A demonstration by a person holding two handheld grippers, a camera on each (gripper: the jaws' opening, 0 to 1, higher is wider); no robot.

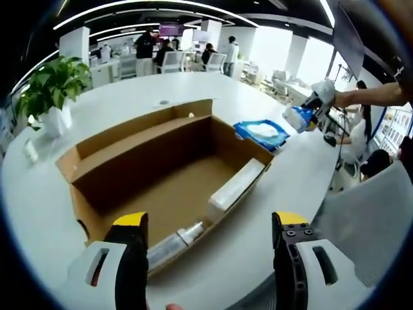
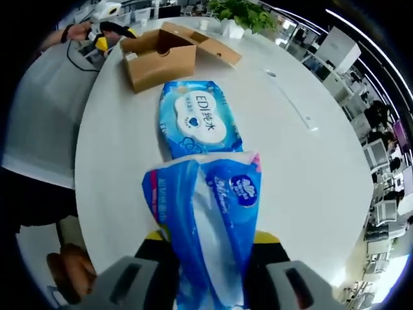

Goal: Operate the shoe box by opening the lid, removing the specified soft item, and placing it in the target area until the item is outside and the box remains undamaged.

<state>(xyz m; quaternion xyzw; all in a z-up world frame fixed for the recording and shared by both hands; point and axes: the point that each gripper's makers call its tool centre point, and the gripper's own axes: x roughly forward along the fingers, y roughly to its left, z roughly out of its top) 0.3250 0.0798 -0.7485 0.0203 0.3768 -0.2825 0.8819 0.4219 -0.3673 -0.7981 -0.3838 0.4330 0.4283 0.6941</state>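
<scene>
Bright open office: white round table (image 1: 193, 90), potted plant (image 1: 51, 90), ceiling light strips (image 1: 129, 6), distant desks.

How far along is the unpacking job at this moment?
Done: the cardboard box is open, its flaps folded out, and a pack of wet wipes already lies on the white table. In hand: the right gripper is shut on a blue tissue pack, held above the table near the wipes. Left: setting it down. The left gripper is open by the box.
</scene>
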